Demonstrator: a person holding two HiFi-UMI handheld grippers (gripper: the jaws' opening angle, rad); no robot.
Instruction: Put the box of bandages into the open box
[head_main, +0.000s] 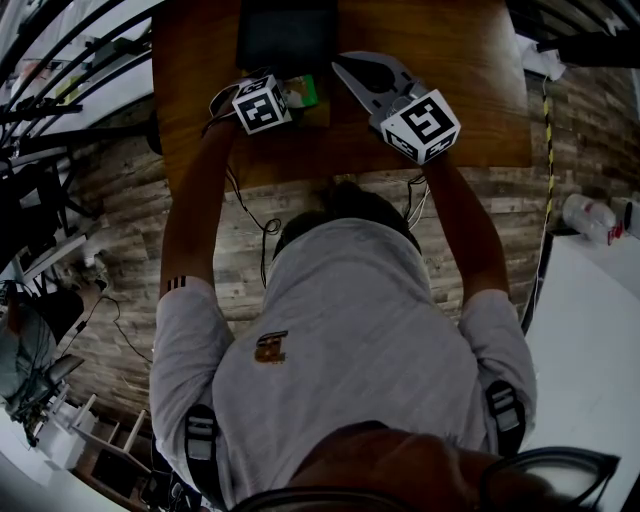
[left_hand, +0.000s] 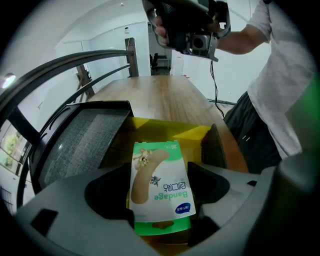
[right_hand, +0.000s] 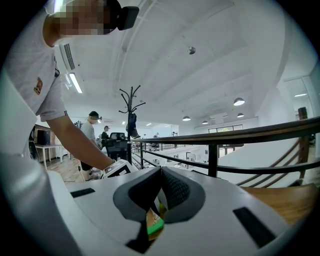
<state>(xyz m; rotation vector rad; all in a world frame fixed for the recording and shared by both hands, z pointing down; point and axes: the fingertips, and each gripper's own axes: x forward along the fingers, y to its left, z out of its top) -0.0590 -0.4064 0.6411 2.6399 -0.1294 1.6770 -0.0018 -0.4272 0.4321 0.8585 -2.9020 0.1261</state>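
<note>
Bandage box (left_hand: 160, 172) is clamped between the jaws of the left gripper (left_hand: 159, 186), just above the yellow inside of the open box (left_hand: 192, 134), whose lid (left_hand: 82, 145) is tilted back at the left edge. Right gripper (right_hand: 161, 171) has its jaws pressed together and empty. Wooden table (left_hand: 165, 95) runs on past the far rim.

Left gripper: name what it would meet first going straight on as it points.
Likely the open box, its yellow inside just beyond the held bandage box; depth is unclear.
</note>
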